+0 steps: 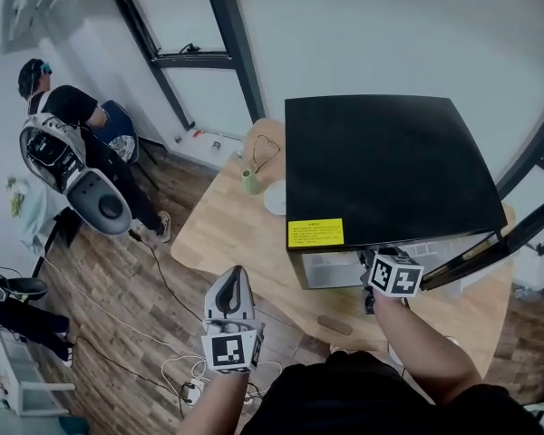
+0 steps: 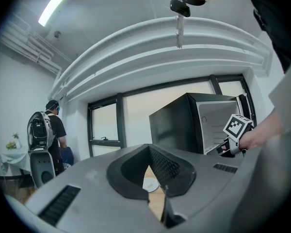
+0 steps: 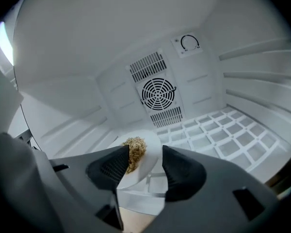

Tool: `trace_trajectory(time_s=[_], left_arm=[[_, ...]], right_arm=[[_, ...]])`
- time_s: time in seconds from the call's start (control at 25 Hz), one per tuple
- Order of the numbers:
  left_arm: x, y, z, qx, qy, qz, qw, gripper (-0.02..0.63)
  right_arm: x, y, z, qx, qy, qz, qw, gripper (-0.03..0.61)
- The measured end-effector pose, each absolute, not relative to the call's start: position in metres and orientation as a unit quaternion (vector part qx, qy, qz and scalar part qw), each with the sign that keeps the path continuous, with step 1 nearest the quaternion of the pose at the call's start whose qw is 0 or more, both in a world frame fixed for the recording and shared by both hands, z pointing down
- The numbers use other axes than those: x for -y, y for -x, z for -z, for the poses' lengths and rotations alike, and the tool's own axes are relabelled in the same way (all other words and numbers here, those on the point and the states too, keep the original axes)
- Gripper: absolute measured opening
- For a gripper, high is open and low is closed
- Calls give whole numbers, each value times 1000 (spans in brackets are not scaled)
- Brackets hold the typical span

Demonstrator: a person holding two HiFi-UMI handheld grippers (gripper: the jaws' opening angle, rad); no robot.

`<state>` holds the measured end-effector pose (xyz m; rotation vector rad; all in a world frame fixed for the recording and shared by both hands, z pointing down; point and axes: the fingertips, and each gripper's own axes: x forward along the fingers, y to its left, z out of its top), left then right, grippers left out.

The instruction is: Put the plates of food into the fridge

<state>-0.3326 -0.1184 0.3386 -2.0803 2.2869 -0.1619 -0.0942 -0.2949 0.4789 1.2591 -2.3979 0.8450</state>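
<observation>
A black mini fridge (image 1: 381,161) stands on the wooden table (image 1: 218,234) with its door (image 1: 499,243) swung open to the right. My right gripper (image 1: 394,276) reaches into the opening. In the right gripper view a white plate (image 3: 148,152) with a brown heap of food (image 3: 135,148) rests on the wire shelf (image 3: 223,132). My right gripper (image 3: 140,171) is open around the plate's near rim, pads off it. My left gripper (image 1: 236,279) hangs low off the table's front, fingertips together and empty (image 2: 149,149). A second white plate (image 1: 275,198) sits on the table left of the fridge.
A small green vase (image 1: 250,182) stands by the second plate. A person (image 1: 68,116) with grey equipment stands at the far left near the window. Cables (image 1: 177,370) lie on the wood floor below my left gripper. A fan grille (image 3: 157,93) fills the fridge's back wall.
</observation>
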Motion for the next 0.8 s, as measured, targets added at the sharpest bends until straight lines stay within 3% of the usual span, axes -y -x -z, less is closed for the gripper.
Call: trace_trajectory(time_s=[0.36,0.8], left_arm=[[118,312,-356,-724,688,48,8,3],[110,280,-357,-684,728,30,16,4]], right_arm=[[281,76,-443,870,-438,-211,86,213],[225,18,-417,868,-447,-215,-8,183]])
